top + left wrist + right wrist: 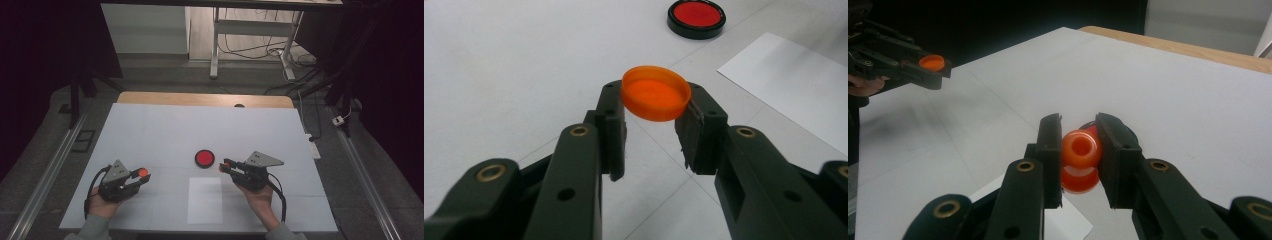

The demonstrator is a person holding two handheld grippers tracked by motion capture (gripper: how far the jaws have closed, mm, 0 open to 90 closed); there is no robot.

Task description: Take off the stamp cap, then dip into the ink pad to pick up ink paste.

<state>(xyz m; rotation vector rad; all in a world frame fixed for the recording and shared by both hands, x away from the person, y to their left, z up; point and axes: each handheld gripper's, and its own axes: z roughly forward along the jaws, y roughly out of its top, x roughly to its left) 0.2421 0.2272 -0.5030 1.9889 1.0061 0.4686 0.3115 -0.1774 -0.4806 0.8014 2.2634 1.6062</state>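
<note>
Orange cap (pixel 655 93): glossy translucent plastic; table cover (pixel 165 130): matt white; table edge (pixel 200 99): wood.

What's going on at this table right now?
A person holds a gripper in each hand above a white table. The left gripper clamps a shallow orange plastic cap. The right gripper clamps a small orange bottle with an open neck. A red disc in a black ring lies between them.
</note>
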